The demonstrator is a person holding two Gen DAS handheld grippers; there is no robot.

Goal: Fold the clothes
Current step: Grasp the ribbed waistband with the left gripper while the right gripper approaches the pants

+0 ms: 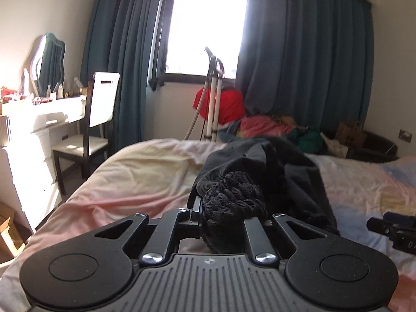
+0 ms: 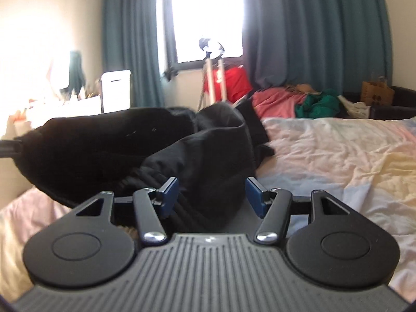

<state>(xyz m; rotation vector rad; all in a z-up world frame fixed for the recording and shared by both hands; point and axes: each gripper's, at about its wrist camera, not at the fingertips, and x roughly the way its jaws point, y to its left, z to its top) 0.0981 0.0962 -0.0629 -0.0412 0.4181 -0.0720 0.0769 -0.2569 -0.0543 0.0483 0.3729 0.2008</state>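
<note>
Black garment (image 1: 234,197) sits clamped in the left gripper (image 1: 228,208); the right gripper's (image 2: 212,195) jaws gape wide around its fabric.

No legible text anywhere.

A bed (image 2: 338,156) under a rumpled pastel sheet (image 1: 135,179) carries a black garment (image 2: 202,161) lying bunched across its middle, partly lifted.

I see teal curtains (image 1: 306,52) flanking bright window (image 1: 205,23); white chair (image 1: 96,119) beside dresser (image 1: 39,124); brown paper bag (image 2: 377,93) far right.
</note>
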